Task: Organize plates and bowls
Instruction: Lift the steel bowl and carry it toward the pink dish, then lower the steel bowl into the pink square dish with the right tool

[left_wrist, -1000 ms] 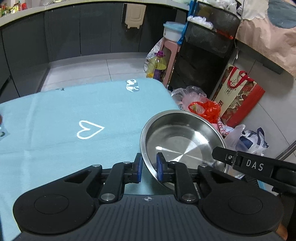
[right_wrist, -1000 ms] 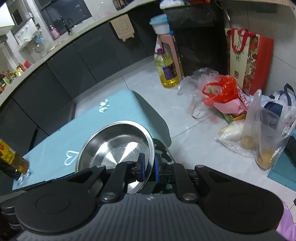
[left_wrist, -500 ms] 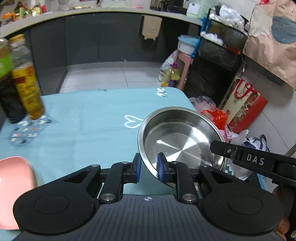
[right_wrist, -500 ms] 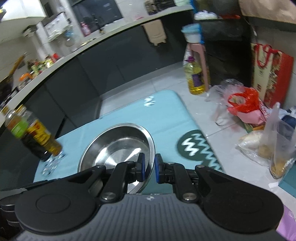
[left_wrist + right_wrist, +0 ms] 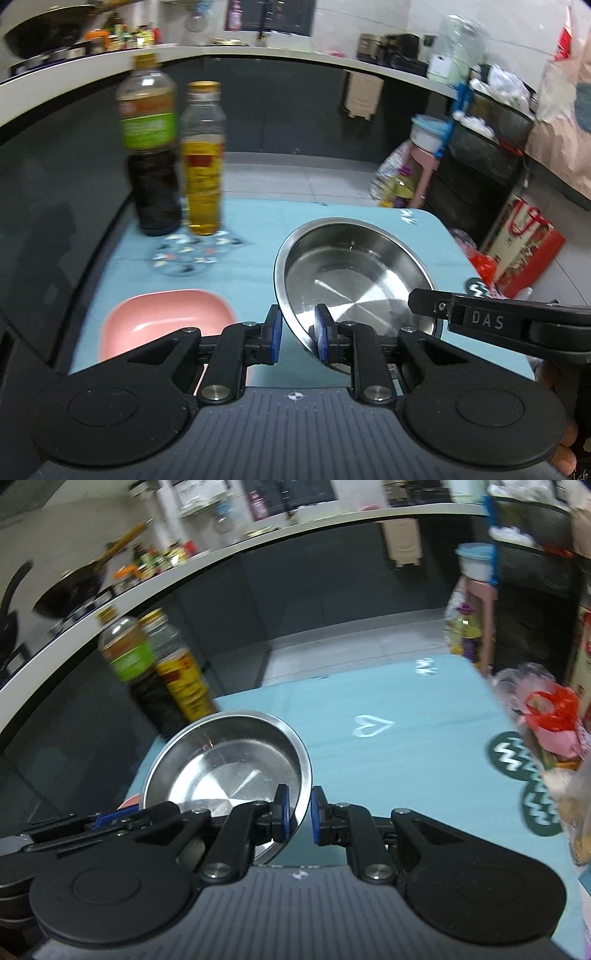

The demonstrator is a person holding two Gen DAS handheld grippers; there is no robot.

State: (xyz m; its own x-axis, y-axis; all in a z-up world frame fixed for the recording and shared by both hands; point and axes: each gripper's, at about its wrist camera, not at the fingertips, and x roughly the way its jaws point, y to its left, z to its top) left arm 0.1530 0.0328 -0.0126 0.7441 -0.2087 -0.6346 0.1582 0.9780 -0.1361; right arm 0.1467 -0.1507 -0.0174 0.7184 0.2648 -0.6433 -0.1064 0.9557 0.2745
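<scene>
Since the earlier frame, two bottles (image 5: 173,147) and a matte pink dish (image 5: 166,317) have entered view. Your left gripper (image 5: 297,336) and right gripper (image 5: 297,814) each clench the shiny round steel bowl's (image 5: 351,273) rim, tilted above the teal cloth (image 5: 406,746).

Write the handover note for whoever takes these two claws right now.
Left claw: shut on the near-left rim of the steel bowl.
Right claw: shut on the bowl's right rim; both carry it tilted above the blue table.
Pink plate: on the table, left of the bowl, in front of the two bottles.
Done: bowl lifted.
Left: set it down, probably on or beside the pink plate, then release both claws.
</scene>
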